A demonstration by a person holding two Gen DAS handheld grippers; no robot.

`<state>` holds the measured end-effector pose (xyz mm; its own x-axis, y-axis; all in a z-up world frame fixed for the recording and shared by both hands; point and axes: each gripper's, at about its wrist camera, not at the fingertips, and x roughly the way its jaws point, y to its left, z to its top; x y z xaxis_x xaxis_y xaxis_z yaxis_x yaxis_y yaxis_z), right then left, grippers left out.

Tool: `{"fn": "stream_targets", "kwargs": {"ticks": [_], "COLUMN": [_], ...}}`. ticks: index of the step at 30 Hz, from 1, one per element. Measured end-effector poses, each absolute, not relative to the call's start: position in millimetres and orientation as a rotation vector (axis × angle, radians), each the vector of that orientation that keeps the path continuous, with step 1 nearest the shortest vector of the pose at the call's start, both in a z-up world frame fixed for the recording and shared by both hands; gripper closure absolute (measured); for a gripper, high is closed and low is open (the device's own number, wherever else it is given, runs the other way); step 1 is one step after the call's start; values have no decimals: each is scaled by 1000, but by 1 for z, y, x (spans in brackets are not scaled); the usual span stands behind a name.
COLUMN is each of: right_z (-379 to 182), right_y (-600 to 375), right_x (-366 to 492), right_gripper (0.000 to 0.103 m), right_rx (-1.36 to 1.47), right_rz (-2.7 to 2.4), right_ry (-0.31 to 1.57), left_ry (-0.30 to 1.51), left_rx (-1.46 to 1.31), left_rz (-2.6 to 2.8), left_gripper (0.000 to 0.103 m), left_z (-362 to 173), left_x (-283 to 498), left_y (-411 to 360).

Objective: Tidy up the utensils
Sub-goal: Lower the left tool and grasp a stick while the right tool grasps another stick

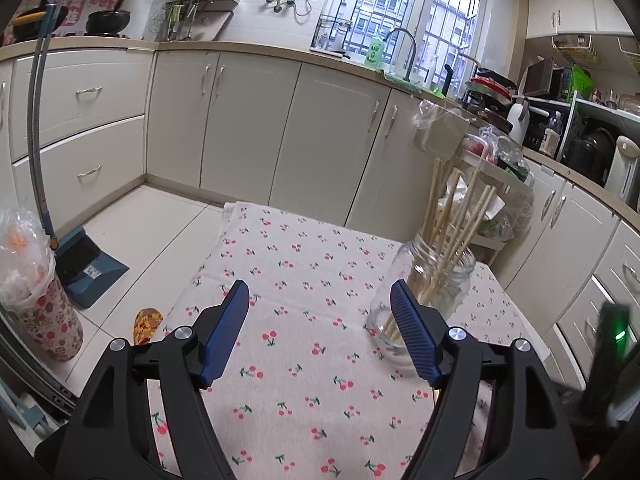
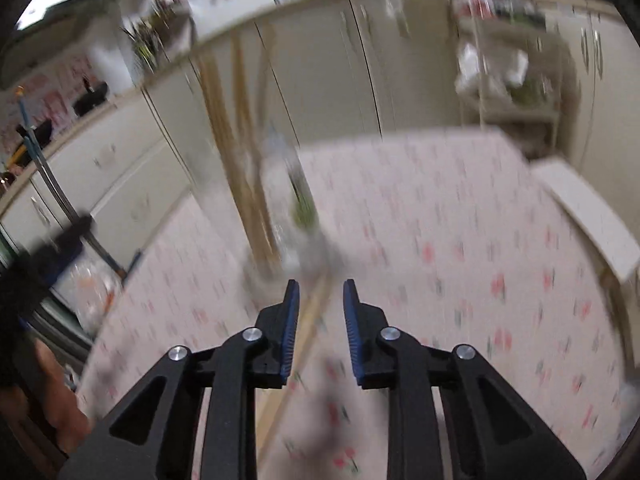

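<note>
A clear glass jar stands on the cherry-print tablecloth and holds several wooden chopsticks. My left gripper is wide open and empty, low over the cloth, its right finger just in front of the jar. The right wrist view is badly blurred by motion. In it the jar with chopsticks stands ahead of my right gripper, which is partly open. A single wooden chopstick lies on the cloth under the gap between the fingers. The right gripper shows dimly at the left wrist view's right edge.
A flower-print bin with a plastic bag and a blue dustpan stand on the floor left of the table. White kitchen cabinets run behind. A cluttered rack stands behind the jar.
</note>
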<state>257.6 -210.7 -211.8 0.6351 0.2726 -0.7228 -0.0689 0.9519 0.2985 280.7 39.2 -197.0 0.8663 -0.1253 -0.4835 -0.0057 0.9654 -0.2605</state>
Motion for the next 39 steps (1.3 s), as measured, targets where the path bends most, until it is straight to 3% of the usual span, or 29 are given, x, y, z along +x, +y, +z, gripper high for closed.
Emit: {"fn": "stream_targets", "kwargs": {"ticks": [13,17,20,39], "right_z": [-225,-223,-223,-223], "right_y": [-183,-183,-196,-249], "right_x": [269,266,261,261], "right_gripper": [82,92,92,92], "right_rx": [159,75,50,155], "right_rz": [219,215,205,186], "right_ry": [960,985,1001,1038], "left_ry": [593,616,646,971], "left_rx": [-246,-235,-216,114], "left_rz": [-74,-86,-109,-253], "left_gripper": [28,28,28,28], "left_z": [-204,-208,-211,-268], "left_x": [274,277,278,328], "left_y": [34,28,19,-110]}}
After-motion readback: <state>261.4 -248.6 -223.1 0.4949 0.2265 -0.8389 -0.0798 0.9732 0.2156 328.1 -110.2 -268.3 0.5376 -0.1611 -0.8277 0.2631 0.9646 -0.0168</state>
